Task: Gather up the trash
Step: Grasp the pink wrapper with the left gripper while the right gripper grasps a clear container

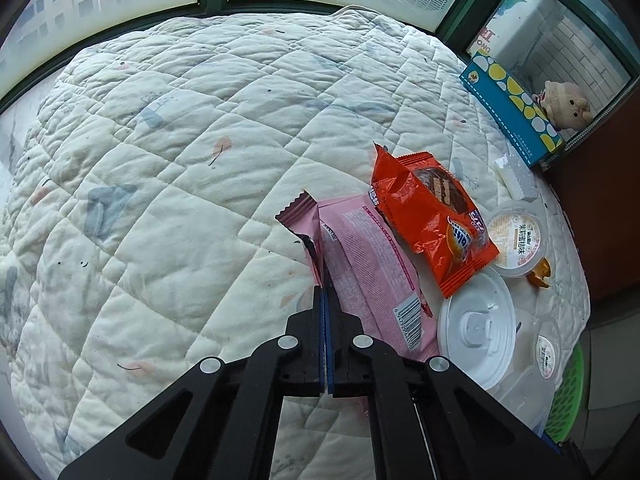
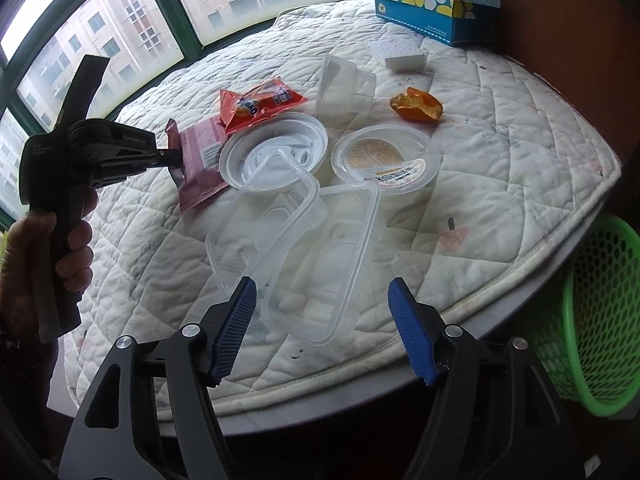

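My left gripper is shut on the edge of a pink snack wrapper that lies on the quilted table; the same grip shows in the right wrist view, with the wrapper partly lifted. An orange snack wrapper lies against it. My right gripper is open and empty, just above two clear plastic trays near the table's front edge. A white round lid, a jelly cup, a clear cup and an orange peel lie behind.
A green mesh basket stands on the floor right of the table, below its edge. A blue tissue box with a plush toy and a white sponge sit at the far right. Windows run behind the quilt.
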